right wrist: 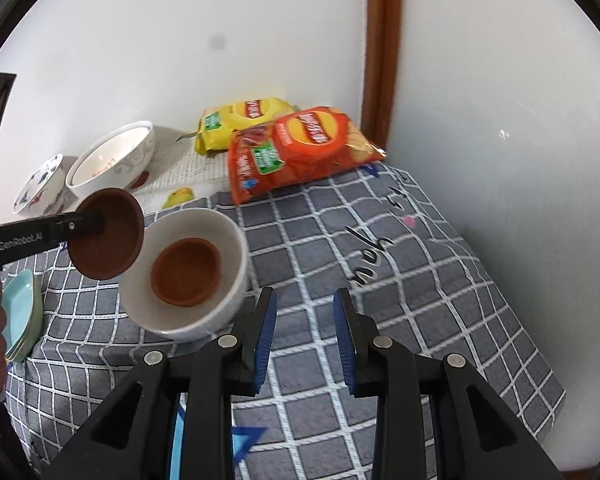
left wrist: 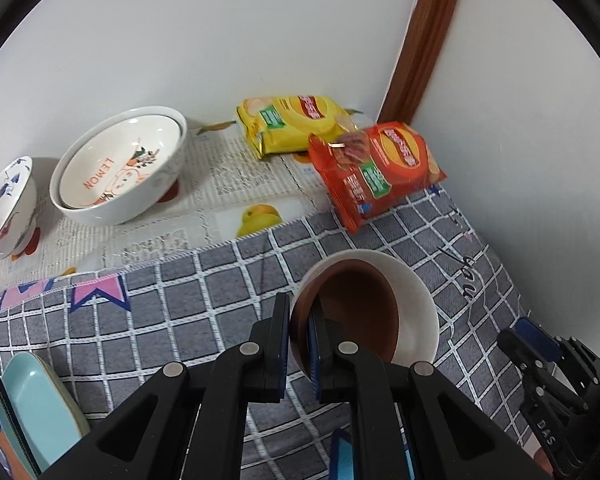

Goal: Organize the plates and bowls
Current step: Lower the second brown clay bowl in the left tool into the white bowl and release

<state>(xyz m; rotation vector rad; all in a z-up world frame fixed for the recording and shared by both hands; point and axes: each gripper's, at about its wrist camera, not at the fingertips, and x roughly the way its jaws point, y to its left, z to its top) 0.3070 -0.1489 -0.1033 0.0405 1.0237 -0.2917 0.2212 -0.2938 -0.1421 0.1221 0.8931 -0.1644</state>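
White walls and a brown door frame [right wrist: 382,52] are backing a table with a grey checked cloth [right wrist: 380,280] over a fruit-print cover. Progress is looking partial: one brown saucer [right wrist: 186,272] is already lying inside the white bowl [right wrist: 224,236] on the cloth, the lemon bowl [left wrist: 116,168] is nested in another at the back beside a blue-patterned bowl [left wrist: 6,208], and teal plates [left wrist: 36,404] are stacked at the near left edge. A second brown saucer [right wrist: 110,234] is hanging just above the white bowl's rim, pinched by the left gripper [left wrist: 299,332], jaws nearly shut on its edge and pointing steeply down. The right gripper [right wrist: 305,336] is angling down just beside the white bowl, jaws partly apart and holding nothing. Whether more dishes are waiting off-frame is unclear. Two crisp bags [right wrist: 300,148] are lying at the back.
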